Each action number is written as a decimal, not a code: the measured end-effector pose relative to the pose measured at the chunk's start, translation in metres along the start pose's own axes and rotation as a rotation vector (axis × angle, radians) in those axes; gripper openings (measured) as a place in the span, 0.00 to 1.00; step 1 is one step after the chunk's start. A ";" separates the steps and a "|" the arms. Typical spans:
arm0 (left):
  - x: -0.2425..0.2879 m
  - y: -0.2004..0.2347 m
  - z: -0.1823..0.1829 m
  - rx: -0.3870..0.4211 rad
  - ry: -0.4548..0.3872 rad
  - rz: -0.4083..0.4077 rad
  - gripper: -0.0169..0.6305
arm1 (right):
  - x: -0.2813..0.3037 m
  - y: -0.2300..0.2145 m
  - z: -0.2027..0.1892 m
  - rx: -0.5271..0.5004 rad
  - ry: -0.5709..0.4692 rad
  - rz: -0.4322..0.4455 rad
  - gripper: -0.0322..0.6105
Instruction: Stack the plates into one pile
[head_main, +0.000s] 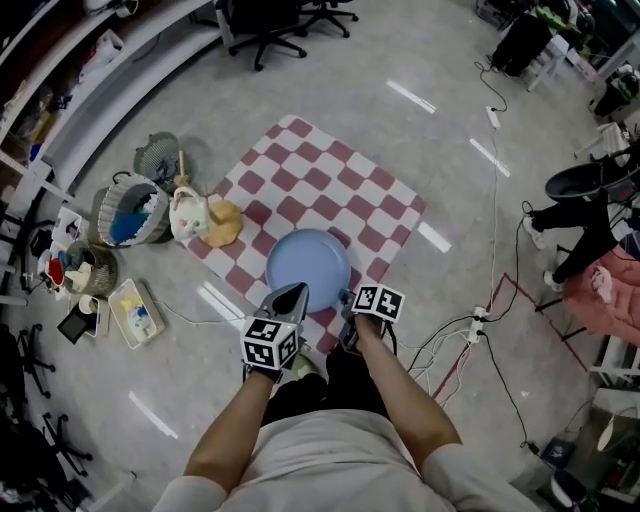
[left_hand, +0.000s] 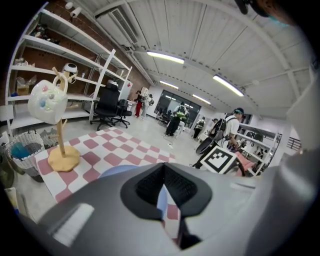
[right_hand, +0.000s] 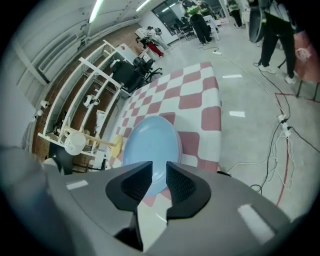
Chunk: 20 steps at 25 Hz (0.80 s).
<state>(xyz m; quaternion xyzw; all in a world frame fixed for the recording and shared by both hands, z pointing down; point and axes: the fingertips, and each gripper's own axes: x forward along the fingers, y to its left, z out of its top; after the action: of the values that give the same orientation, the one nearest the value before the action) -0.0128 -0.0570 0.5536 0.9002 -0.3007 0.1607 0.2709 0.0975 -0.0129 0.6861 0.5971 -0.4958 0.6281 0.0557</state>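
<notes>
A light blue plate pile (head_main: 308, 268) lies on the near part of the red-and-white checkered mat (head_main: 300, 160) on the floor. My left gripper (head_main: 297, 291) hovers over the plate's near left rim, jaws shut on nothing. My right gripper (head_main: 348, 302), mostly hidden under its marker cube, sits at the near right rim. In the left gripper view the gripper (left_hand: 163, 167) has its tips touching, with the plate (left_hand: 112, 171) just beyond. In the right gripper view the gripper (right_hand: 159, 167) shows only a thin slit and holds nothing; the plate (right_hand: 150, 145) lies ahead.
A wooden mug stand (head_main: 222, 222) with a white mug (head_main: 187, 212) sits at the mat's left edge. Baskets (head_main: 130, 212) and a small tray (head_main: 135, 312) lie further left. Cables and a power strip (head_main: 477, 322) run along the right. A person (head_main: 580, 220) stands far right.
</notes>
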 end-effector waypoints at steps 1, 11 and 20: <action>0.002 -0.002 0.002 0.000 0.000 -0.006 0.04 | -0.007 0.009 0.004 -0.014 -0.016 0.025 0.19; -0.012 -0.021 0.052 -0.002 -0.029 -0.064 0.04 | -0.087 0.120 0.046 -0.163 -0.210 0.280 0.11; -0.048 -0.039 0.110 0.004 -0.117 -0.088 0.04 | -0.157 0.191 0.057 -0.366 -0.363 0.364 0.07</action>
<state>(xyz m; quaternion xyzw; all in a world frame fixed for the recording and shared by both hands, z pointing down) -0.0118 -0.0731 0.4286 0.9208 -0.2761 0.0964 0.2580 0.0552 -0.0663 0.4416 0.5811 -0.7011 0.4112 -0.0404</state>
